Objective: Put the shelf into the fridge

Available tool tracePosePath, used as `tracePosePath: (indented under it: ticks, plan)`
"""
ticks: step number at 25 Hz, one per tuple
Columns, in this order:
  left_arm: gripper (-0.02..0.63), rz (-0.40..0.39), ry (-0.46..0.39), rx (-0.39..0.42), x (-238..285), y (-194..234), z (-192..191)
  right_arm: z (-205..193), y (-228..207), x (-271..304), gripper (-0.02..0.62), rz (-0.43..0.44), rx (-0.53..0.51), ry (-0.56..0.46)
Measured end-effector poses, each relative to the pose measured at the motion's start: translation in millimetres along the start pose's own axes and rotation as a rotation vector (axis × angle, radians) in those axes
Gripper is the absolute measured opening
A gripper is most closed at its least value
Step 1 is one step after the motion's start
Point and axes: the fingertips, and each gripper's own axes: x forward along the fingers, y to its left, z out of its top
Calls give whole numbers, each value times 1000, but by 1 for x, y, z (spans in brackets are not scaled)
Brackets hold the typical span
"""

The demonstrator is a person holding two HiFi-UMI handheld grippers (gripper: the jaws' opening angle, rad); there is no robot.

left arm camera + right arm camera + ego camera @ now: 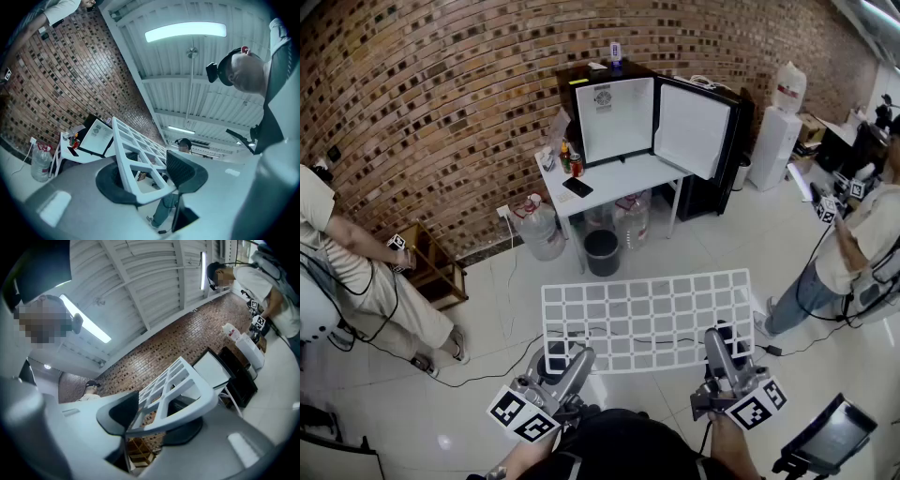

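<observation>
Near centre, above the tiled floor (pixel 506 309): white grid shelf (pixel 647 319) held roughly level in the air. Left gripper (pixel 570 364) is clamped on its near-left corner, and right gripper (pixel 720 349) is clamped on its near-right edge. Both gripper views show the shelf frame pinched between the black pads. Fridge (pixel 617 120) sits on a white table (pixel 623 178) by the far brick wall (pixel 441 103), door (pixel 692 127) swung open to the right. Shelf is well apart from the fridge.
</observation>
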Motion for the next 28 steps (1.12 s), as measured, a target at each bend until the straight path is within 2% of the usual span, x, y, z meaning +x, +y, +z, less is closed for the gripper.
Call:
tracePosePath:
  ticks: [8,14,21,28]
  plan:
    - [187,15,8,19,35,-18,-13,24,-34,-6,156,16,10,8]
    - [189,38,10,8,56,-5,-20,27,-56,10,156,13,23,33]
    - [187,34,2,-20,81,36,-20,19,-76,50,156,-6,4,45]
    - [187,7,1,-36,111,97,6,16,-83,119,156,-21,-14,45]
